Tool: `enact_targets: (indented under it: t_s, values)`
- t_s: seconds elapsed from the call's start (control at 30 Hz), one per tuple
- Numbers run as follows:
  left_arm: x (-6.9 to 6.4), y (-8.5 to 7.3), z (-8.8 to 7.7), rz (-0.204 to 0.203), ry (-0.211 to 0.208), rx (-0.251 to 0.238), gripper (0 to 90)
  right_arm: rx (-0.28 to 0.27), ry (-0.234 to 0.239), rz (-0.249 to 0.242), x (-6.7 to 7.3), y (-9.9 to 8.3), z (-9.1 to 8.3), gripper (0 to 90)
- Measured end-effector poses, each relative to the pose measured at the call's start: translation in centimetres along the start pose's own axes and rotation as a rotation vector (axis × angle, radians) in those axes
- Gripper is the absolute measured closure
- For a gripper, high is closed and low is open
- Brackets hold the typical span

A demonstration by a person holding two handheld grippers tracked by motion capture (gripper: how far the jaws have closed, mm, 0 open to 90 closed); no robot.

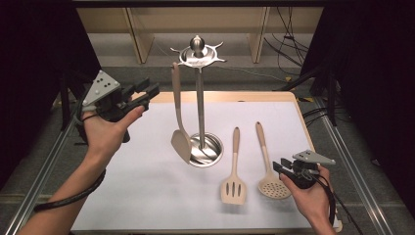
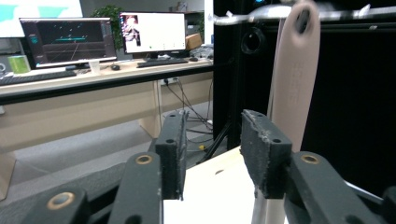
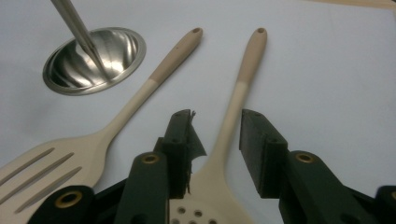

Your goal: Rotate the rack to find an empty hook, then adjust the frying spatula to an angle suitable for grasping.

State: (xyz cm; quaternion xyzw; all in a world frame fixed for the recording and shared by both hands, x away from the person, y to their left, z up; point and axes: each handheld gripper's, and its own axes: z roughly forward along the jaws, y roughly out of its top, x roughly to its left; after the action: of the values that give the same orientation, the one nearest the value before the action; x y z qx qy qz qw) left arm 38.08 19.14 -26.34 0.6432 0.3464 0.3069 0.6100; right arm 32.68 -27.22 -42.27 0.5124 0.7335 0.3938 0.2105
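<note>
Black fingers [image 2: 264,154] with brass rivets, grey dotted plates, black cables, seemingly bare forearms

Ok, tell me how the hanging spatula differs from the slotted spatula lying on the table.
The hanging spatula dangles upright from the stand's top hook, blade down by the steel base; the slotted spatula lies flat on the white table. The hanging spatula's blade looks solid, while the slotted spatula's blade has long slits. The hanging one sits left of the pole, the slotted one right of it. Both are beige with darker handle ends.

Bare mat lies left of the rack [image 1: 198,98] (spatulas [image 1: 234,169] crowd its right side).
</note>
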Motion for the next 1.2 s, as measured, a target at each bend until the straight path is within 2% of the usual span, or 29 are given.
enact_targets:
  t_s: [0.03,0.07,0.1,0.13,0.17,0.23,0.27,0.3,0.37,0.4,0.47,0.5,0.53,0.6,0.63,0.67,0.7,0.73,0.77,0.8,0.9,1.0,1.03,1.07,1.1,1.17,1.2]
  values:
    - [0.3,-0.3,-0.2,0.023,-0.004,-0.01,59.0,0.02,-0.007,0.028,0.4,0.1,-0.2,66.4]
    - [0.4,-0.5,-0.4,0.02,-0.001,-0.003,58.5,0.018,-0.006,0.019,0.4,0.2,-0.2,67.4]
    - [0.5,-0.8,-0.6,0.017,0.002,0.002,58.1,0.028,0.006,0.04,0.7,0.3,-0.2,67.9]
    - [0.6,-1.0,-0.7,0.015,0.001,0.006,57.6,0.017,0.006,0.009,0.5,0.4,-0.1,68.6]
    - [0.7,-1.2,-0.8,0.011,0.005,0.01,57.3,0.015,0.02,0.002,0.5,0.5,0.0,69.3]
    - [0.8,-1.6,-1.1,-0.007,0.023,0.023,56.9,0.037,0.009,0.002,0.7,0.7,-0.1,70.9]
    - [0.7,-1.7,-1.1,-0.02,0.016,0.024,56.7,0.057,0.008,0.004,0.9,0.9,-0.1,71.6]
    - [0.8,-1.8,-1.2,-0.008,0.025,0.024,56.6,0.057,0.016,0.001,0.9,0.9,0.0,72.3]
    - [0.8,-2.1,-1.3,-0.013,0.024,0.025,56.4,0.08,0.024,0.003,1.2,1.0,0.1,73.9]
    - [0.7,-2.2,-1.3,-0.015,0.023,0.027,56.3,0.086,0.029,-0.016,1.1,1.0,0.2,74.3]
    - [0.6,-2.5,-1.2,-0.018,0.018,0.034,56.2,0.11,0.049,0.006,1.4,1.2,0.4,75.3]
    - [0.5,-2.6,-1.2,-0.031,0.01,0.042,56.2,0.123,0.056,0.015,1.5,1.2,0.4,75.4]
    - [0.4,-2.7,-1.2,-0.031,0.008,0.042,56.2,0.124,0.062,-0.001,1.4,1.2,0.6,75.5]
    - [0.2,-2.8,-1.1,-0.032,0.003,0.044,56.2,0.132,0.075,0.01,1.6,1.3,0.8,75.5]
    - [0.2,-2.7,-1.0,-0.031,-0.002,0.044,56.1,0.141,0.066,0.013,1.7,1.4,0.7,75.5]
    - [0.1,-2.7,-1.0,-0.029,-0.003,0.044,56.0,0.138,0.087,0.016,1.7,1.4,0.9,75.5]
    - [0.0,-2.7,-0.9,-0.025,-0.007,0.043,56.0,0.152,0.075,0.019,1.8,1.4,0.9,75.3]
    - [0.0,-2.6,-0.8,-0.01,-0.007,0.038,56.0,0.169,0.08,0.045,1.9,1.5,0.9,75.2]
    - [-0.1,-2.6,-0.7,-0.009,-0.012,0.04,56.0,0.155,0.081,0.021,1.9,1.5,1.0,75.1]
    - [-0.2,-2.6,-0.7,-0.004,-0.016,0.043,56.0,0.176,0.079,0.034,2.1,1.5,1.0,75.0]
    - [-0.5,-2.7,-0.7,-0.01,-0.025,0.04,56.0,0.196,0.083,0.061,2.5,1.6,1.1,75.0]
    - [-0.6,-2.9,-1.0,-0.008,-0.032,0.042,55.9,0.206,0.091,0.045,2.8,1.6,1.3,74.7]
    - [-0.6,-2.9,-1.1,-0.007,-0.033,0.043,55.9,0.21,0.085,0.053,3.0,1.6,1.3,74.5]
    - [-0.6,-3.0,-1.1,-0.007,-0.033,0.042,55.9,0.206,0.098,0.05,3.0,1.7,1.5,74.4]
    - [-0.6,-2.9,-1.2,-0.008,-0.033,0.04,55.8,0.21,0.095,0.026,3.0,1.7,1.5,74.4]
    - [-0.6,-2.9,-1.4,-0.009,-0.03,0.038,55.8,0.233,0.095,0.07,3.4,1.7,1.5,74.4]
    - [-0.5,-2.9,-1.5,-0.006,-0.031,0.039,55.8,0.232,0.092,0.056,3.3,1.8,1.7,74.4]
